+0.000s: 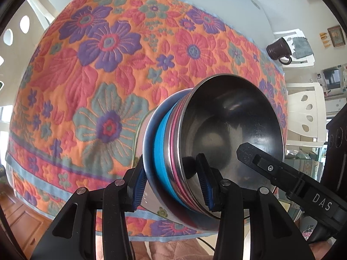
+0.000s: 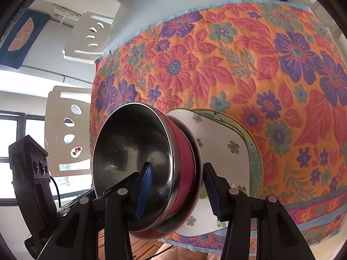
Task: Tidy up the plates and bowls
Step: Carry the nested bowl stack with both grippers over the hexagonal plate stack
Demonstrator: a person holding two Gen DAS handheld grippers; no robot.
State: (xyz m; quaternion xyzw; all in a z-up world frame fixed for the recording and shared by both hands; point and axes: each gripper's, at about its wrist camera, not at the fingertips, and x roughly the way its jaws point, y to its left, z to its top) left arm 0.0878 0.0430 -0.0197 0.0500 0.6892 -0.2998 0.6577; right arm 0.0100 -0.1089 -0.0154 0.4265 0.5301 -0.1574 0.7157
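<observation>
A nested stack of bowls hangs between both grippers, a steel bowl [image 1: 227, 119] on top with pink, blue and dark ones under it. My left gripper [image 1: 172, 186] is shut on its near wall, one pad inside the steel bowl and one outside. In the right wrist view the steel bowl [image 2: 130, 147] sits in a red bowl [image 2: 186, 162]. My right gripper [image 2: 179, 191] is shut on the opposite wall the same way. A white flowered plate [image 2: 223, 151] with a green rim lies just beneath the stack on the cloth. Whether the stack touches it is hidden.
A bright floral tablecloth [image 1: 108, 65] covers the table. A dark mug [image 1: 279, 49] stands on the bare white tabletop beyond the cloth's far edge. White chairs [image 2: 67, 130] with oval cut-outs stand beside the table. A wooden floor shows below the near edge.
</observation>
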